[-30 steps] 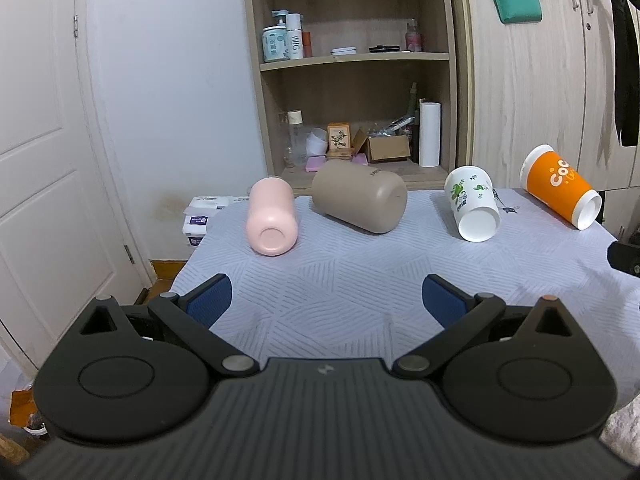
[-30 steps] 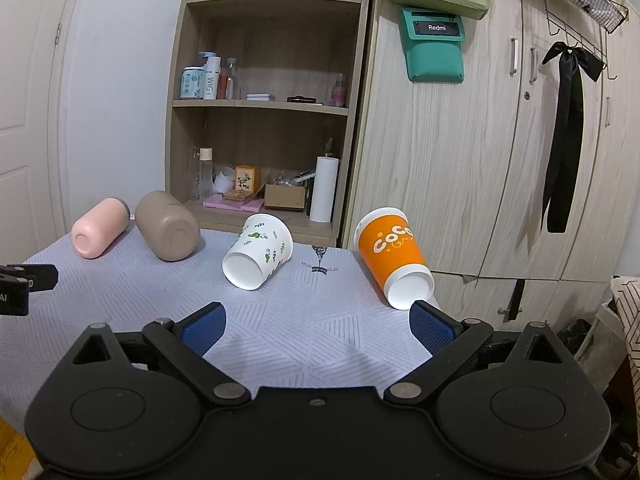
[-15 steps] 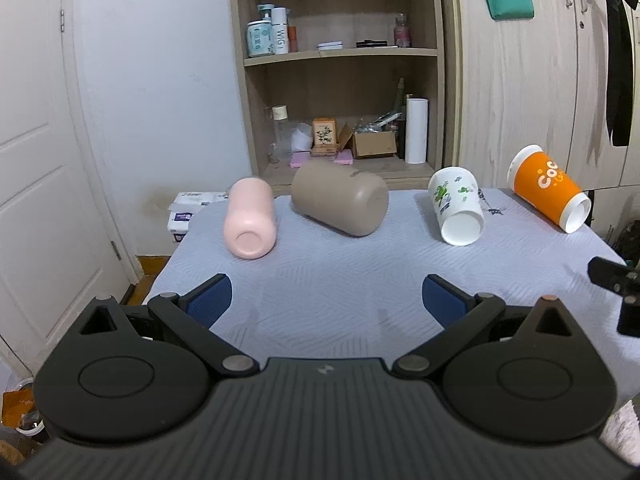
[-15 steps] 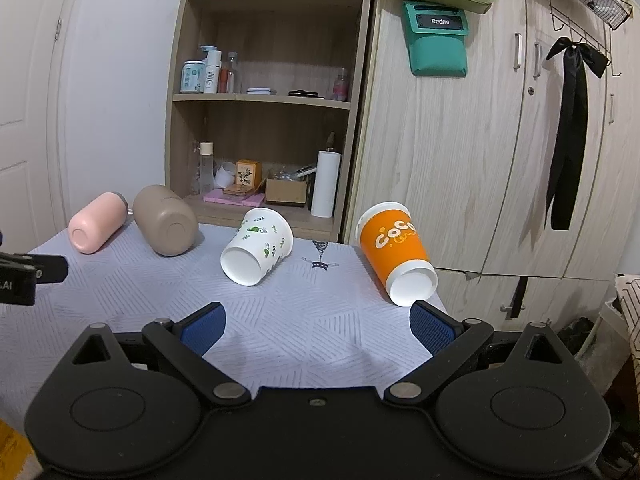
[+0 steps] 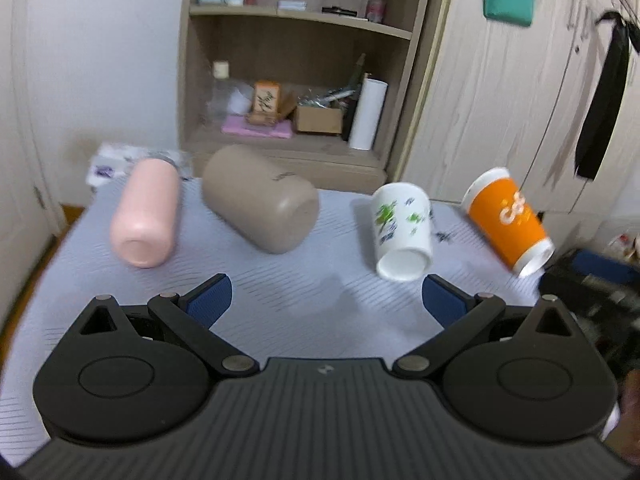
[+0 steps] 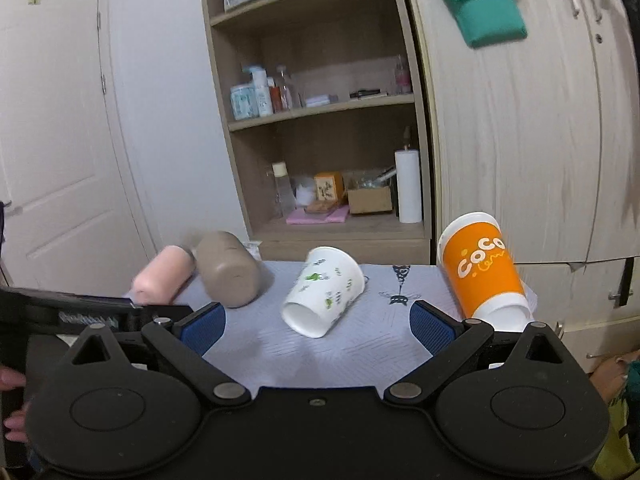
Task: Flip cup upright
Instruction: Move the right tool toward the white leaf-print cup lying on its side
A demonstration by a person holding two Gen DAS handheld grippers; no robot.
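Since the earlier frames both claws have pushed in toward the cups, which now loom larger, and the right wrist view has tipped upward and swung left, so the left claw's black body fills more of its lower left.

In the left wrist view, the left claw [image 5: 325,300] sits at the bottom of the frame with its blue pads spread wide and nothing between them, above the pale textured cloth of the counter [image 5: 312,300]. Just beyond its right pad lies the white cup [image 5: 402,236] with green leaf print, on its side, its base toward the camera. To the right, near the counter's edge, the orange cup [image 5: 506,220] lies tilted with its white base pointing lower right. Left of centre lie the tan cup [image 5: 260,198] and, at the left, the pink cup [image 5: 146,212], both on their sides.

In the right wrist view, the right claw [image 6: 317,325] is likewise spread wide and empty. The white cup [image 6: 324,291] lies between its pads, a little farther on, not touched. The orange cup [image 6: 484,268] is just behind the right pad. Farther back at the left are the tan cup [image 6: 229,274] and pink cup [image 6: 162,276]. Behind the counter stands a wooden shelf [image 6: 320,108] holding bottles and boxes.
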